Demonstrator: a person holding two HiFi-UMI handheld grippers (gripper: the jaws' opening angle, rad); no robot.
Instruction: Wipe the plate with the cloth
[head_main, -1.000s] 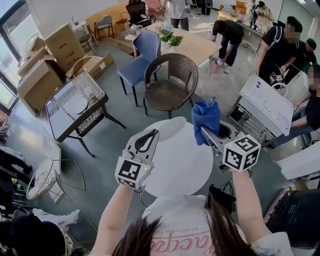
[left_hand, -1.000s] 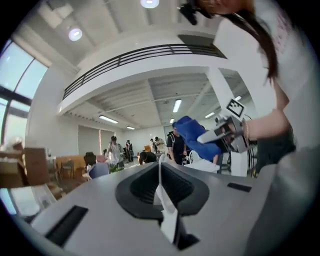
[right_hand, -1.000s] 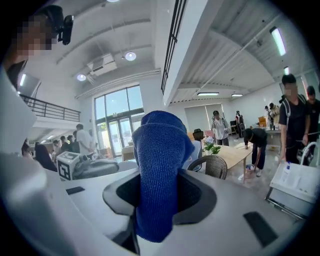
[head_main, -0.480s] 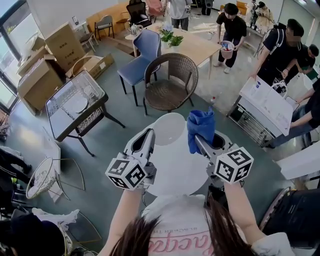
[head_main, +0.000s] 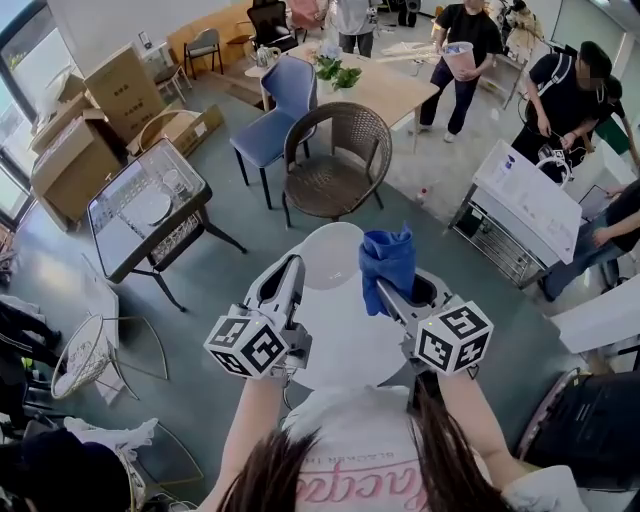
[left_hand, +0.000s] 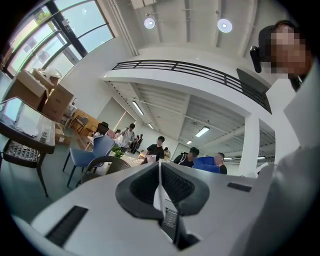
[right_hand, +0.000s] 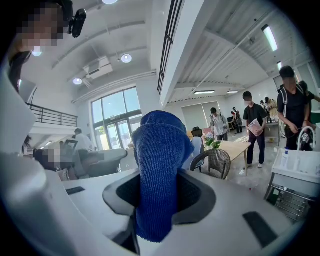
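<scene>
**Almost nothing legible**

The person's white shirt (head_main: 350, 425) carries pink script lettering at the bottom edge of the head view. Hair and the frame cut it off, and a row of small dark capitals above it is too fine to read.

The cube (head_main: 248, 345) on the left gripper (head_main: 288, 265) and the cube (head_main: 453, 337) on the right gripper (head_main: 385, 290) bear black-and-white square marker patterns, not letters.

A white board (head_main: 530, 200) at the right edge shows a small blue mark near its upper corner, unreadable.

In the left gripper view a tiny grey label (left_hand: 170, 218) sits below the jaws, its print illegible.
</scene>
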